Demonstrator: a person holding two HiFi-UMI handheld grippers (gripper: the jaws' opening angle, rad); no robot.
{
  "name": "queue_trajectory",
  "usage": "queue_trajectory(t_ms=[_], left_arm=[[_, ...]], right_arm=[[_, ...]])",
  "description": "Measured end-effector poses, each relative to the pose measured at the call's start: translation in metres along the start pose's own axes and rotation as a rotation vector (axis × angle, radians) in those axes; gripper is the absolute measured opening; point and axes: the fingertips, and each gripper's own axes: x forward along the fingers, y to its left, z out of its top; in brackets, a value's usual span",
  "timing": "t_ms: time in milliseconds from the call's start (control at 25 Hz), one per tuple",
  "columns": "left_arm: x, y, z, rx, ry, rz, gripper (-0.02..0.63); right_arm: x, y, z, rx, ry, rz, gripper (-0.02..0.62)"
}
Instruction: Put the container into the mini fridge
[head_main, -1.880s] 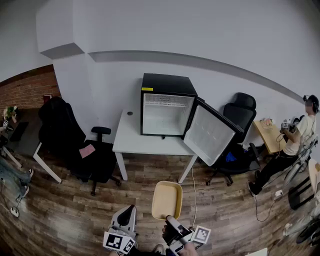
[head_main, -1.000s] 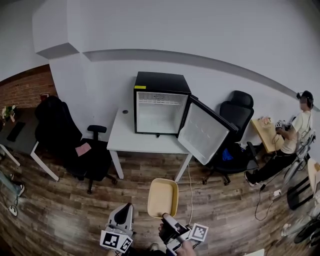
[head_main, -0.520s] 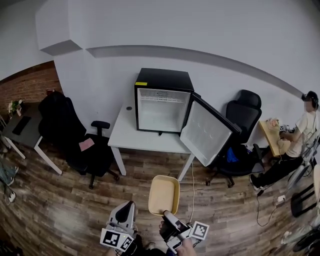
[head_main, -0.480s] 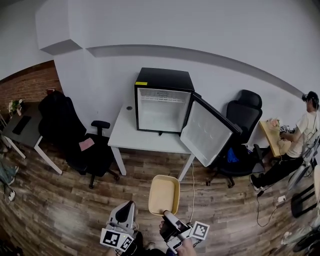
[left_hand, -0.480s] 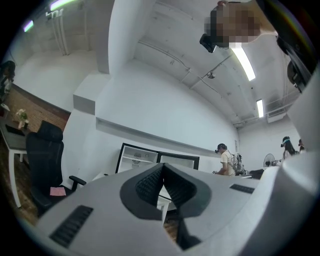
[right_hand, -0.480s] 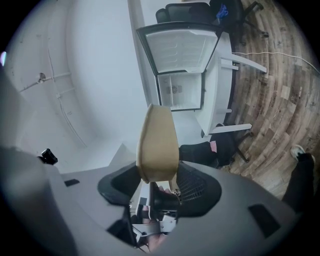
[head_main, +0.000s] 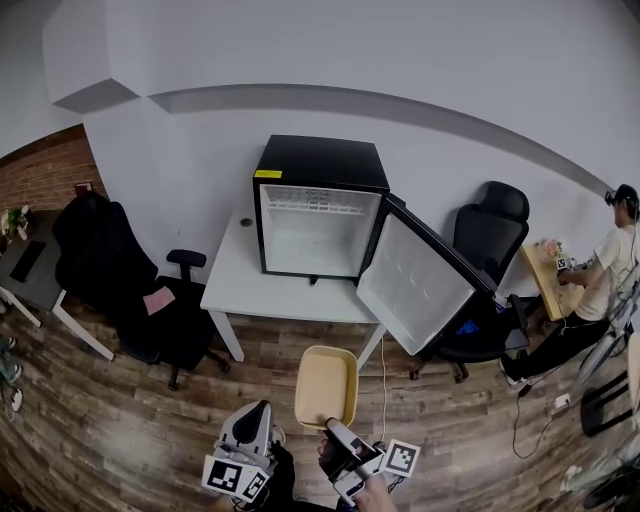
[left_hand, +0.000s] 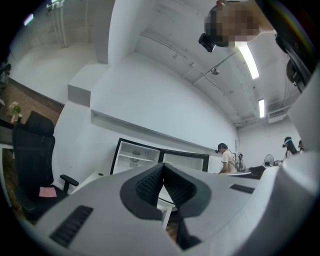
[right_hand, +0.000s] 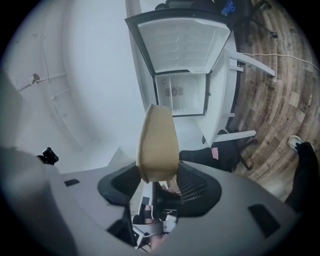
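The step in hand looks like the carry toward the mini fridge (head_main: 315, 215); the container (head_main: 327, 385), a shallow tan tub, is in the air well short of the fridge, in front of its open mouth and lower than it. The fridge stands on a white table (head_main: 232, 285) with its door (head_main: 420, 282) swung wide; its white interior looks empty, so nothing seems to bar the way in.

The right gripper (right_hand: 159, 181) grasps the container by the end farthest from the fridge; its jaws stand wide, the tub's edge is clamped between the pads, and the rest of the tub juts out toward the fridge. The left gripper (left_hand: 163, 176) is clenched, its pads meeting with nothing between them; it hangs as far from the fridge as the right one and touches nothing.

The next move, as I judge it, calls for closing the gap to the fridge, raising the container to the level of the opening, passing it clear of the door's edge, and setting it flat inside before the jaws let go; a hold at one end may let the tub droop, so a level carry matters.
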Motion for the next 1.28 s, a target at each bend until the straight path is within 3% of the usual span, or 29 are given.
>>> queue_trajectory(t_ms=[560,840,1280], left_arm=[[0.162,0.131,0.016,-0.037,0.004,-0.036,0.008],[0.207,0.167,0.016,-0.046,0.006,-0.067,0.008],[0.269,0.211,0.010,-0.052,0.011,-0.033,0.008]], right_arm=[[0.168,-0.009,0.117,-0.021,-0.048,-0.003,0.232],[0.222,-0.022,0.154,-0.019,-0.076,-0.007,0.232],[0.286,-0.035,0.219,-0.025,-0.068,-0.003,0.232]])
